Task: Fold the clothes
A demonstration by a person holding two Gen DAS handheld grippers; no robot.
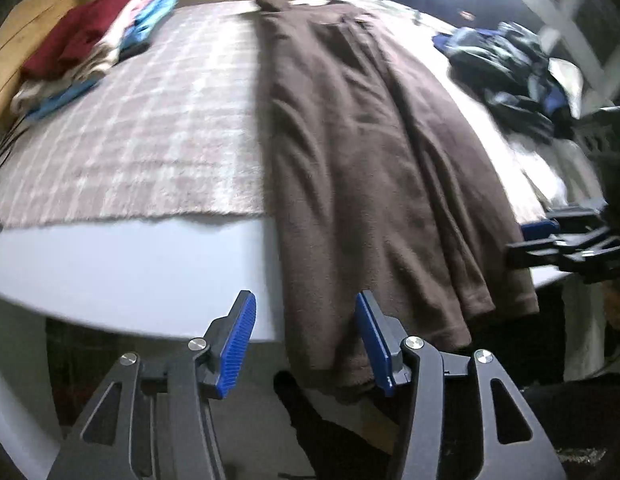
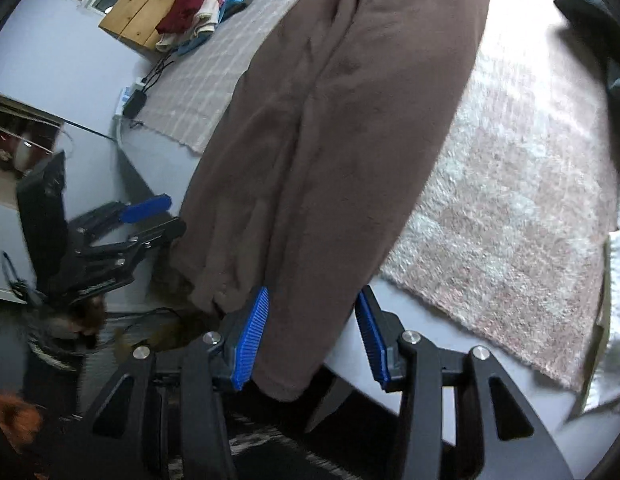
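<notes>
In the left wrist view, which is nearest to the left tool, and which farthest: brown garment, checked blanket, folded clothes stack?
From the left tool:
1. Brown garment, its hem hanging between the open tool's fingers.
2. Checked blanket, beyond, to the left.
3. Folded clothes stack, far left corner.

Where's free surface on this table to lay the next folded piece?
Free: plaid blanket between the folded stack and the brown garment, plus the bare white table edge in front of it. Crowded: unfolded pile beyond the garment.
</notes>
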